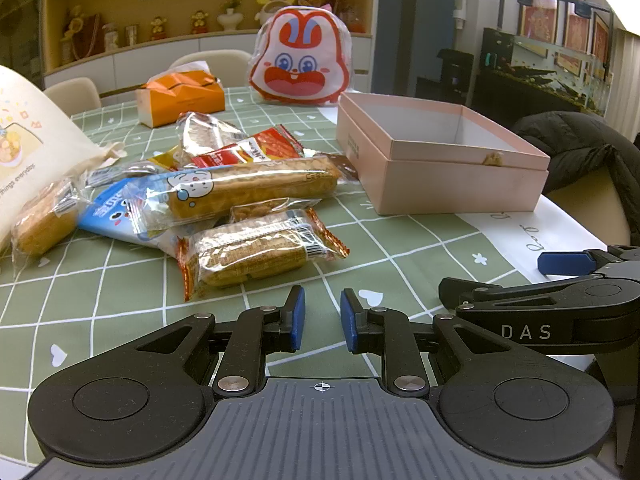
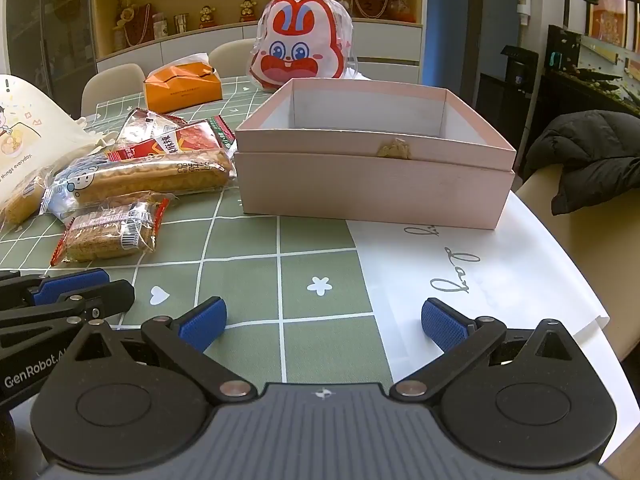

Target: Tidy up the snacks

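A pile of wrapped snacks lies on the green checked tablecloth: a wafer pack (image 1: 256, 250) nearest, a long bread stick pack (image 1: 248, 186), a red packet (image 1: 248, 150), a blue packet (image 1: 108, 216) and a small bread (image 1: 42, 220). To their right stands an open pink box (image 1: 440, 176), whose visible inside is bare. My left gripper (image 1: 322, 320) hovers low just before the wafer pack, shut with nothing between its blue pads. My right gripper (image 2: 323, 320) is wide open and holds nothing, facing the pink box (image 2: 372, 188) from a short way off. The wafer pack (image 2: 108, 236) lies to its left.
An orange tissue box (image 1: 180, 98) and a rabbit-face bag (image 1: 302, 62) stand behind the snacks. A cream tote bag (image 1: 28, 148) leans at far left. A flat white paper bag (image 2: 460, 280) lies under the box near the table's right edge. A dark jacket (image 2: 592, 156) drapes a chair.
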